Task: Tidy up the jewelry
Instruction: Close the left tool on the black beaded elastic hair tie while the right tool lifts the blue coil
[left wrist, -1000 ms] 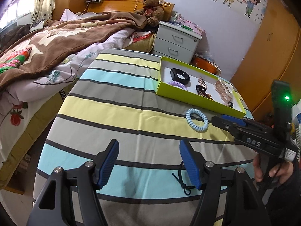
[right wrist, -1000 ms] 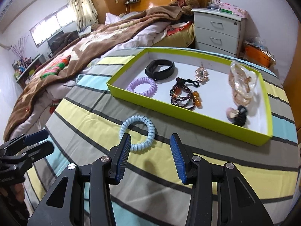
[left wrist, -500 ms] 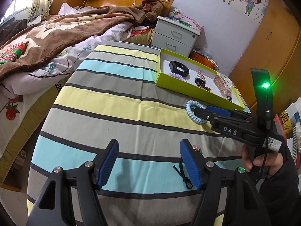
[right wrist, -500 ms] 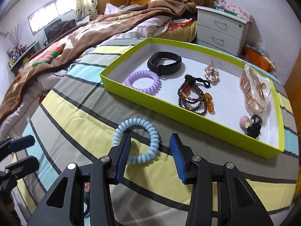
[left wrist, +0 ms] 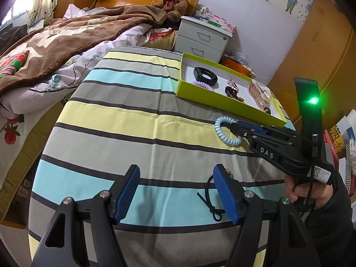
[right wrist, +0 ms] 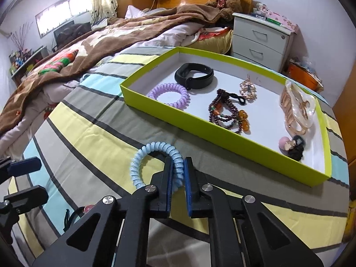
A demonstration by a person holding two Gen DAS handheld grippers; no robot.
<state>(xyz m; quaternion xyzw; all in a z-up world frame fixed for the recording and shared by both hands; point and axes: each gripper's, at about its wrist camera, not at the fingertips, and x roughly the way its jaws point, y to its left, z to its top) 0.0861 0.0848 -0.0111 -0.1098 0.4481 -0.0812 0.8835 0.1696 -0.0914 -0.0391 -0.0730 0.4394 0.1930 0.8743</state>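
My right gripper [right wrist: 178,173] is shut on the right side of a light blue spiral hair tie [right wrist: 144,155], on the striped cloth just in front of the green tray [right wrist: 222,131]. The same hair tie [left wrist: 220,129] and right gripper [left wrist: 231,126] show in the left wrist view. The tray holds a purple spiral tie [right wrist: 170,94], a black band [right wrist: 195,75], dark beads [right wrist: 227,113], a gold charm [right wrist: 248,90], a clear hair claw [right wrist: 298,109] and a small pink-and-black piece [right wrist: 291,146]. My left gripper [left wrist: 175,195] is open and empty above the cloth, beside a black cord [left wrist: 209,202].
The striped cloth [left wrist: 124,115] covers the table. A bed with a brown blanket [left wrist: 55,44] lies at the left. A grey nightstand [left wrist: 202,37] stands behind the tray. A small pink item [left wrist: 228,171] lies by my left gripper's right finger.
My right gripper has closed on the light blue hair tie. The left gripper has stayed open, its view shifting slightly.
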